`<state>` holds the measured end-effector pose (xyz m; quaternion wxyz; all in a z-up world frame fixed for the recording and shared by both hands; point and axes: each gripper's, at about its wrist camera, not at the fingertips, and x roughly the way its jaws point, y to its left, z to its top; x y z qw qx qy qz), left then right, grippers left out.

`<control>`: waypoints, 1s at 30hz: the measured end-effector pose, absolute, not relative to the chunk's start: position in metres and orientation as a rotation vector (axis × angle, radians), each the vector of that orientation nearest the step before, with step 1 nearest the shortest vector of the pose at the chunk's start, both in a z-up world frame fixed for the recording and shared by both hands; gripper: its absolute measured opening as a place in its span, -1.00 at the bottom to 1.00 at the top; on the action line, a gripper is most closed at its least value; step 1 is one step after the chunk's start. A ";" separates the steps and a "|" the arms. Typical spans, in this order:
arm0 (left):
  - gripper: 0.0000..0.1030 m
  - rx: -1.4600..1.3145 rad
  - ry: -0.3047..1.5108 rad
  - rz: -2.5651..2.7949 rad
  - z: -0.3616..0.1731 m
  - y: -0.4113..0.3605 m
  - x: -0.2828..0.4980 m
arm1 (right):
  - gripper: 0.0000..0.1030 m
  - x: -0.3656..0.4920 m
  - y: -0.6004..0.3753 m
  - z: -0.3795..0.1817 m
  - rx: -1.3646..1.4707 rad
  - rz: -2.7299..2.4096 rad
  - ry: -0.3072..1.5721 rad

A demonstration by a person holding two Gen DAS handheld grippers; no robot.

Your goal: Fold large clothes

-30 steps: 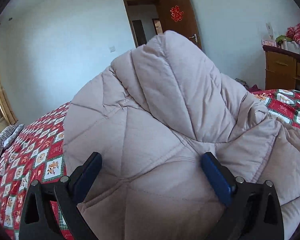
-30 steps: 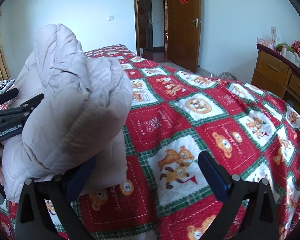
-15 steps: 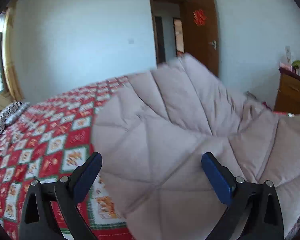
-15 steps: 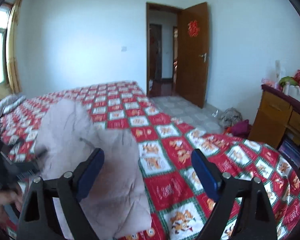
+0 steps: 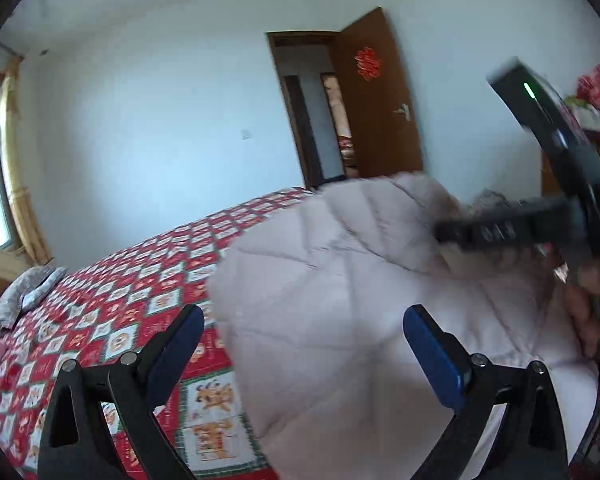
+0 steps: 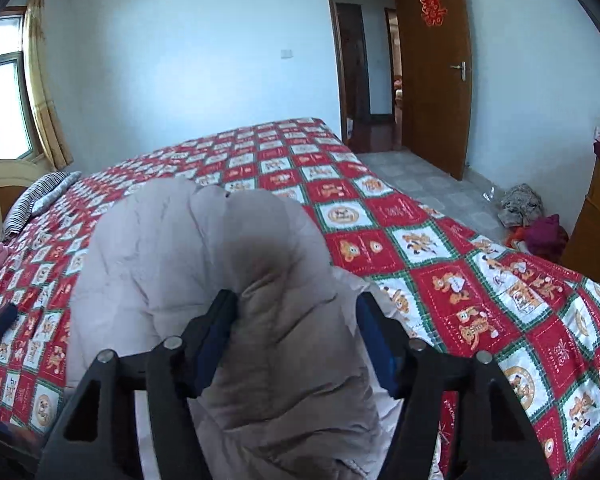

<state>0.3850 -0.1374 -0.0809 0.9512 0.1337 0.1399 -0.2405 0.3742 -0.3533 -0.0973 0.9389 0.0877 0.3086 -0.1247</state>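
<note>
Right hand-held gripper (image 6: pixel 296 340), spread a second ago, now pinches a thick fold of the padded coat (image 6: pixel 204 264). Left hand-held gripper (image 5: pixel 300 348) remains spread, holding nothing. The coat, earlier raised high, lies lower on the bed (image 6: pixel 440 256); the next fold can probably begin.

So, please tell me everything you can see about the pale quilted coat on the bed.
The coat is pale pinkish-beige, puffy, with stitched quilting lines, and looks like padded down fabric. It lies bunched and partly folded on the red bear-patterned bedspread. The right hand-held gripper has a thick fold of it between its fingers. The left hand-held gripper is open, with the coat beyond its fingers; contact is unclear.
</note>
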 end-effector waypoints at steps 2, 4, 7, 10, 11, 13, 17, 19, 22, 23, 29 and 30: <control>0.95 0.169 0.318 -0.434 -0.072 -0.120 0.408 | 0.27 0.375 -0.356 -0.106 0.172 -0.264 0.653; 0.95 0.096 0.405 -0.432 -0.073 -0.118 0.435 | 0.30 0.369 -0.360 -0.109 0.170 -0.275 0.661; 0.95 0.080 0.503 -0.447 -0.089 -0.138 0.453 | 0.40 0.365 -0.366 -0.118 0.147 -0.295 0.678; 0.95 0.199 0.497 -0.415 -0.111 -0.171 0.443 | 0.51 0.365 -0.375 -0.125 0.154 -0.312 0.691; 0.95 0.222 0.484 -0.401 -0.115 -0.178 0.439 | 0.52 0.364 -0.380 -0.130 0.173 -0.308 0.697; 0.98 0.228 0.495 -0.395 -0.122 -0.186 0.436 | 0.56 0.368 -0.387 -0.138 0.190 -0.302 0.715; 0.98 0.155 0.613 -0.446 -0.133 -0.188 0.456 | 0.59 0.376 -0.401 -0.154 0.270 -0.269 0.763; 0.98 0.118 0.655 -0.464 -0.141 -0.188 0.469 | 0.61 0.380 -0.402 -0.160 0.285 -0.262 0.782; 0.98 0.107 0.676 -0.469 -0.148 -0.190 0.471 | 0.64 0.384 -0.403 -0.166 0.300 -0.259 0.800; 0.99 0.106 0.682 -0.467 -0.149 -0.191 0.471 | 0.65 0.384 -0.402 -0.168 0.301 -0.262 0.800; 0.99 0.107 0.690 -0.464 -0.157 -0.193 0.474 | 0.75 0.387 -0.406 -0.178 0.333 -0.257 0.822; 0.99 0.107 0.689 -0.465 -0.157 -0.193 0.474 | 0.76 0.388 -0.407 -0.179 0.339 -0.257 0.827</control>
